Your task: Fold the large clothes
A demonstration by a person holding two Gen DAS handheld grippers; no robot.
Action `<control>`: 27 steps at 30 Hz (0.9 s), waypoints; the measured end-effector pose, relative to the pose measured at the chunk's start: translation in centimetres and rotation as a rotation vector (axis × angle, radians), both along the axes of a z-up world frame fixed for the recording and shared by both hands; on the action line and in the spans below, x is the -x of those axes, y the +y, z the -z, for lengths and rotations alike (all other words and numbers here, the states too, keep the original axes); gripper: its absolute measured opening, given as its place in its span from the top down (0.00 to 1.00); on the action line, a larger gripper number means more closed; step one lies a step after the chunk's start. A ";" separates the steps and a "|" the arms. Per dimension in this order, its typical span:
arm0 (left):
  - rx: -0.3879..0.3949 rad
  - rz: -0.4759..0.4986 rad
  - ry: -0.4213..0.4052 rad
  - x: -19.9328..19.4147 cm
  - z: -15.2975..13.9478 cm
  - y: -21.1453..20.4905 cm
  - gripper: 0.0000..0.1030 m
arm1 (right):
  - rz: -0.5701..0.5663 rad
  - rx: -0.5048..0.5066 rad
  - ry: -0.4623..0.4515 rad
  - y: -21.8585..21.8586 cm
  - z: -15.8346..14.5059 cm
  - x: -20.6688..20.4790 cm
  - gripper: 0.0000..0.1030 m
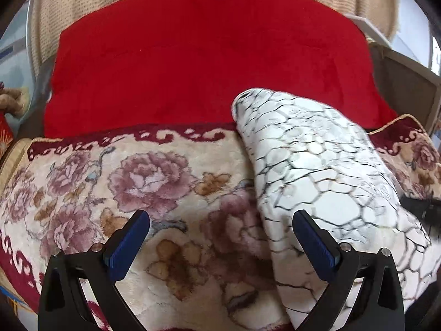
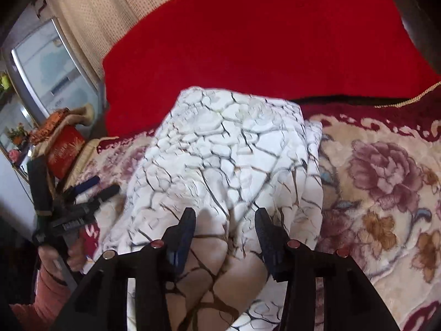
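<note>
1. The garment (image 1: 317, 171), white with a dark crackle print, lies folded on the flowered blanket (image 1: 137, 182) in my left wrist view, its far end reaching the red cushion (image 1: 206, 63). My left gripper (image 1: 220, 222) hangs wide open over the blanket, its right finger above the cloth's edge, holding nothing.
2. In my right wrist view the garment (image 2: 220, 151) fills the middle. My right gripper (image 2: 224, 215) stands partly open over it, gripping nothing. The left gripper (image 2: 93, 187) sits at the far left, in a hand (image 2: 55, 259).

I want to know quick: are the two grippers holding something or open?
Left gripper: open, holding nothing.
Right gripper: open over the white crackle-print garment, not pinching it.
</note>
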State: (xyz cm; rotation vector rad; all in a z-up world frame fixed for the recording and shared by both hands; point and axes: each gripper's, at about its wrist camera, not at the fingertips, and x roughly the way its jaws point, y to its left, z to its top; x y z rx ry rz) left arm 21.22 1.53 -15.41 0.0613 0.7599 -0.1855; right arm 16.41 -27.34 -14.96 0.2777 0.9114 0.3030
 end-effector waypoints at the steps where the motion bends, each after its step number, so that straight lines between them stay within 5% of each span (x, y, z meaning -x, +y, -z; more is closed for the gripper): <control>1: -0.016 -0.006 0.011 -0.3 0.4 -0.2 0.00 | 0.004 0.008 0.021 0.1 0.5 -0.3 0.51; 7: -0.097 0.005 0.013 -0.5 1.3 -1.5 0.00 | 0.014 -0.074 0.034 -0.8 0.3 -0.5 0.51; 16: -0.027 -0.017 0.041 -1.1 1.0 0.2 0.00 | 0.124 -0.281 0.052 -4.9 1.0 -1.2 0.43; 21: -0.089 0.024 -0.015 0.1 0.6 -1.1 0.00 | 0.192 -0.303 -0.041 -6.1 -0.5 -0.2 0.43; 27: -0.139 0.030 -0.037 0.4 0.8 -1.9 0.00 | 0.151 -0.308 0.079 -5.2 1.8 -0.9 0.42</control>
